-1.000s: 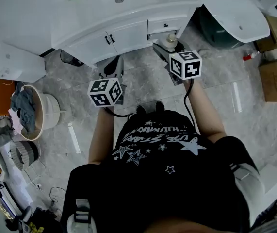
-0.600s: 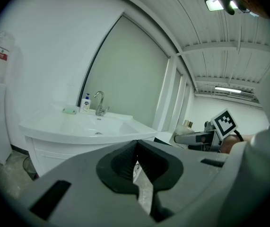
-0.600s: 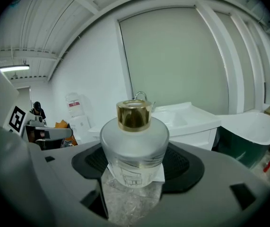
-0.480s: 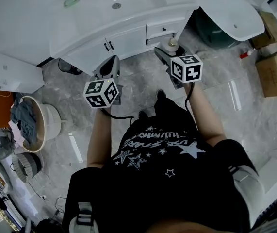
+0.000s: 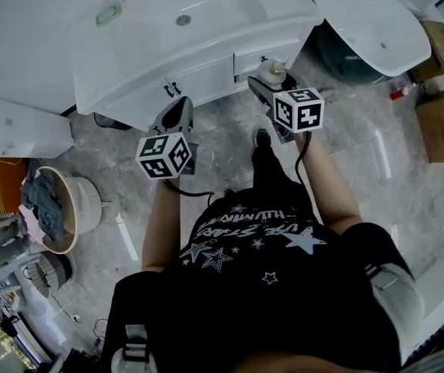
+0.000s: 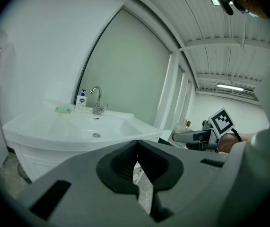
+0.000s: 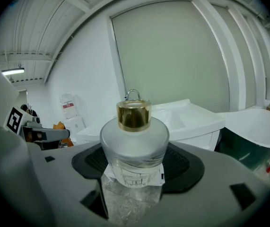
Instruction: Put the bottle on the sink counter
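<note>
The bottle (image 7: 135, 136) sat clamped in the right gripper's (image 7: 135, 167) jaws, upper centre in the head view, just short of the table (image 5: 280, 10); setting it down was left. The left gripper's (image 6: 137, 169) jaws were together, empty.

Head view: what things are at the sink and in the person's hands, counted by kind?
Bottles: 2, the gold-capped bottle in the right hand-held gripper and the pump bottle by the tap.
Taps: 1.
Soap dishes: 1, the green soap dish.
Hand-held grippers: 2, counting the left hand-held gripper.
Total: 6.
</note>
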